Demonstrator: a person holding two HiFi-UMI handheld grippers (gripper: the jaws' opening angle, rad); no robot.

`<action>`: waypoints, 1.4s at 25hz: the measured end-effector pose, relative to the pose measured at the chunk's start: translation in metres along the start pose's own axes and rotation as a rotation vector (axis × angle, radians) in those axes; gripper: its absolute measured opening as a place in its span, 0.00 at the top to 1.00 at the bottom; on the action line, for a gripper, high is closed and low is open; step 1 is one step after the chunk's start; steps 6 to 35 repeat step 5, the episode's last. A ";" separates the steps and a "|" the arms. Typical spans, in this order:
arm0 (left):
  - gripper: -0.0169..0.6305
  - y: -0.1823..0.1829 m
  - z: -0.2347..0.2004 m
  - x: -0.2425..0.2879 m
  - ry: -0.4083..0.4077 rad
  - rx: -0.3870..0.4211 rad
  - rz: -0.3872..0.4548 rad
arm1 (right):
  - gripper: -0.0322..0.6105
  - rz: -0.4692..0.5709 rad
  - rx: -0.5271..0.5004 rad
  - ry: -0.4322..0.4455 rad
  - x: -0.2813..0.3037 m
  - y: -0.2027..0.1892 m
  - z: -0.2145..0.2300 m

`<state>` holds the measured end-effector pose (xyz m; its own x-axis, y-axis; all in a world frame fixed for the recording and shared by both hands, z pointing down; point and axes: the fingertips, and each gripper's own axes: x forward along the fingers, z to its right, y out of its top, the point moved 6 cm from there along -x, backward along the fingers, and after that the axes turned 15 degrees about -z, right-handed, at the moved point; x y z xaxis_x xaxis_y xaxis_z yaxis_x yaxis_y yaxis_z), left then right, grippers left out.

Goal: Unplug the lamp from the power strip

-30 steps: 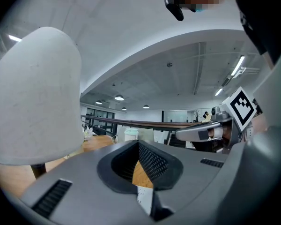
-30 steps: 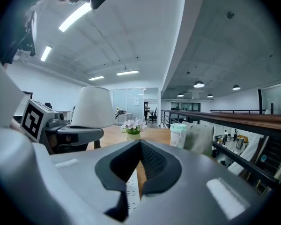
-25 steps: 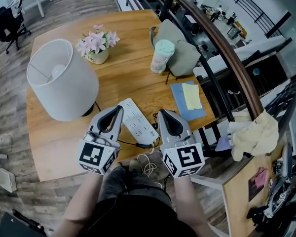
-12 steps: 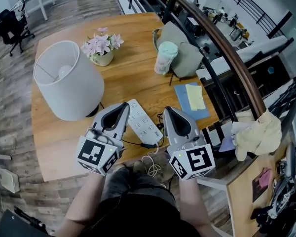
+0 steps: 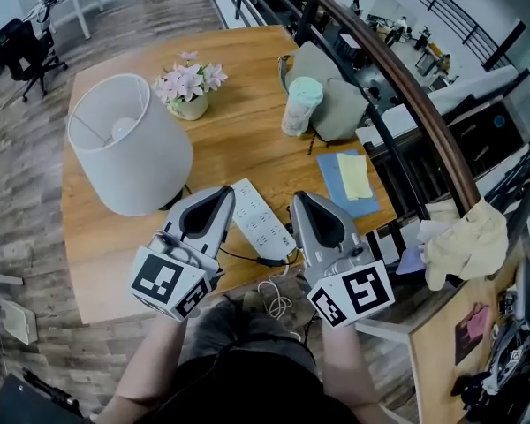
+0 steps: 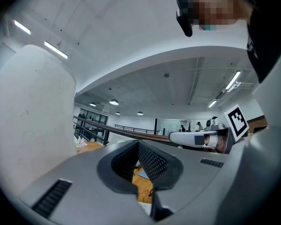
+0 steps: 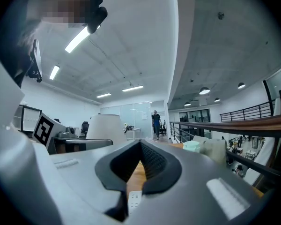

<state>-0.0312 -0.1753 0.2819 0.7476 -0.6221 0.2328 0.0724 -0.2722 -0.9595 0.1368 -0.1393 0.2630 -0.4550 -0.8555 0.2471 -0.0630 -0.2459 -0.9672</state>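
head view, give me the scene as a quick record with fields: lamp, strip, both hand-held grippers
lamp: white shade, upright on the wooden table, left of the strip
power strip: white, flat, between the two grippers
left hand-held gripper: jaws together, nothing held
right hand-held gripper: jaws together, nothing held
far side: flower pot, cup, grey bag, blue notebook
unplugging: not yet begun

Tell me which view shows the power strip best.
The head view: nearly the whole white power strip lies on the table, sockets visible. The right gripper view catches only a sliver past its jaws; the left gripper view shows too little to tell.
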 end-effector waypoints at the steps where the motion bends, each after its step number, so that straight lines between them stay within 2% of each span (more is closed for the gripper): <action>1: 0.98 0.003 0.001 -0.001 -0.001 0.002 0.007 | 0.94 0.006 0.002 0.005 -0.001 0.001 -0.001; 5: 0.98 0.015 0.002 -0.007 -0.011 0.010 0.037 | 0.94 0.029 -0.006 0.015 -0.004 0.008 -0.005; 35: 0.98 0.015 0.002 -0.007 -0.011 0.010 0.037 | 0.94 0.029 -0.006 0.015 -0.004 0.008 -0.005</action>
